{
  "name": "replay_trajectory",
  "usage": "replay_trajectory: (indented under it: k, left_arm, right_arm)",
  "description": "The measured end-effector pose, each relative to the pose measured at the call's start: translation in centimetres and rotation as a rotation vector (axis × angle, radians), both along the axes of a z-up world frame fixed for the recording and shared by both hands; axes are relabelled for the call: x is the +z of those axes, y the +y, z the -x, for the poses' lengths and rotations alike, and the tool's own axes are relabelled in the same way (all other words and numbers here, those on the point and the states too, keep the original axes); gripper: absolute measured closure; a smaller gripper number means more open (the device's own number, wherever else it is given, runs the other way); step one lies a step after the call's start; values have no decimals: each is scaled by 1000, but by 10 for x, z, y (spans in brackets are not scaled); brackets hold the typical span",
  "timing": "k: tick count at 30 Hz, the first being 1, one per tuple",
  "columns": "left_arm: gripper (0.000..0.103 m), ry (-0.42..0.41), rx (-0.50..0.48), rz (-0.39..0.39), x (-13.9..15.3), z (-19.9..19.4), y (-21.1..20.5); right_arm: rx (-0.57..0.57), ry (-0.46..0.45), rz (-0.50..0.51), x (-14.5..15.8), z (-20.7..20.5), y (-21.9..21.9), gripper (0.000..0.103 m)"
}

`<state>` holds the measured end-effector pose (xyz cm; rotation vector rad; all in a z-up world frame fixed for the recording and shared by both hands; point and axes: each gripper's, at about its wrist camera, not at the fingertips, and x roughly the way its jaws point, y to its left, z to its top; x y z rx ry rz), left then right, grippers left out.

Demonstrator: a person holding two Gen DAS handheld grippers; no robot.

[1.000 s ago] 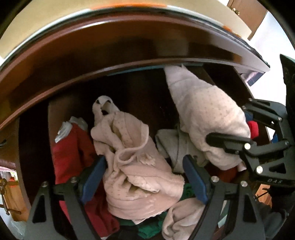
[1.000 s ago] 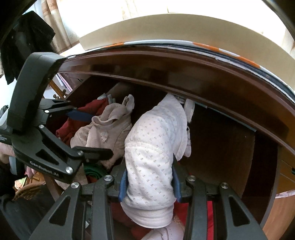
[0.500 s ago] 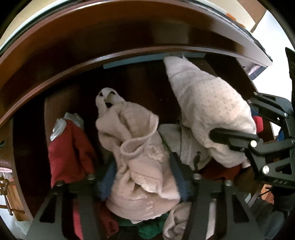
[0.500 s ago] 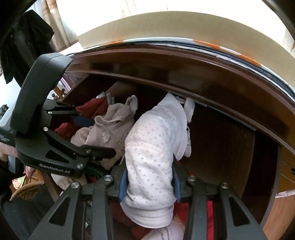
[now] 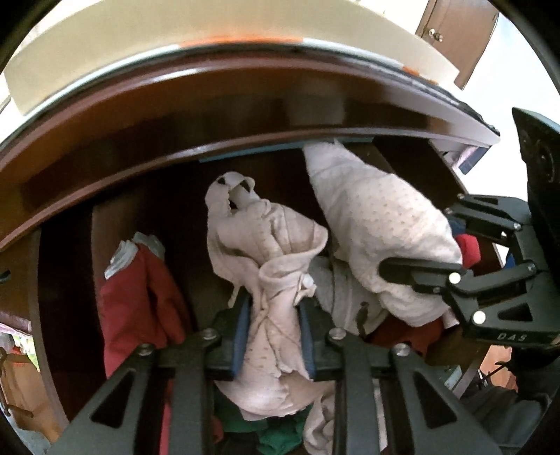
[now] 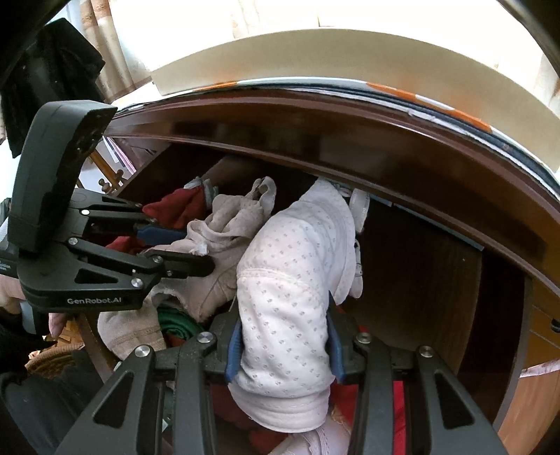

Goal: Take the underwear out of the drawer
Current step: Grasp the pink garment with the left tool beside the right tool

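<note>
A cream-coloured board (image 6: 350, 52) lay along the top of the dark wooden furniture, with orange marks (image 6: 395, 89) showing at its lower edge. Behind it hung a pale patterned curtain (image 6: 115, 42), bright with daylight. A black garment (image 6: 52, 73) hung at the upper left of the right wrist view. A brown wooden door (image 5: 458, 31) with a small metal knob stood in the upper right of the left wrist view. Low at the left of the right wrist view sat a woven basket (image 6: 52, 357).
</note>
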<state>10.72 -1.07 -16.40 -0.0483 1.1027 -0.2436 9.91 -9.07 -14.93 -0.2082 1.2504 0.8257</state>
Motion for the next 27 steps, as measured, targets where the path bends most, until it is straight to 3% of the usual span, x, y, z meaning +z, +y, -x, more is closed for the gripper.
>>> replay_trajectory:
  k: [17, 27]
  left_arm:
    - [80, -180, 41, 48, 31, 28, 31]
    - [81, -234, 47, 53, 43, 39, 43]
  right_arm:
    - [16, -71, -9, 10, 9, -5, 61]
    - [29, -160, -42, 25, 17, -10, 61]
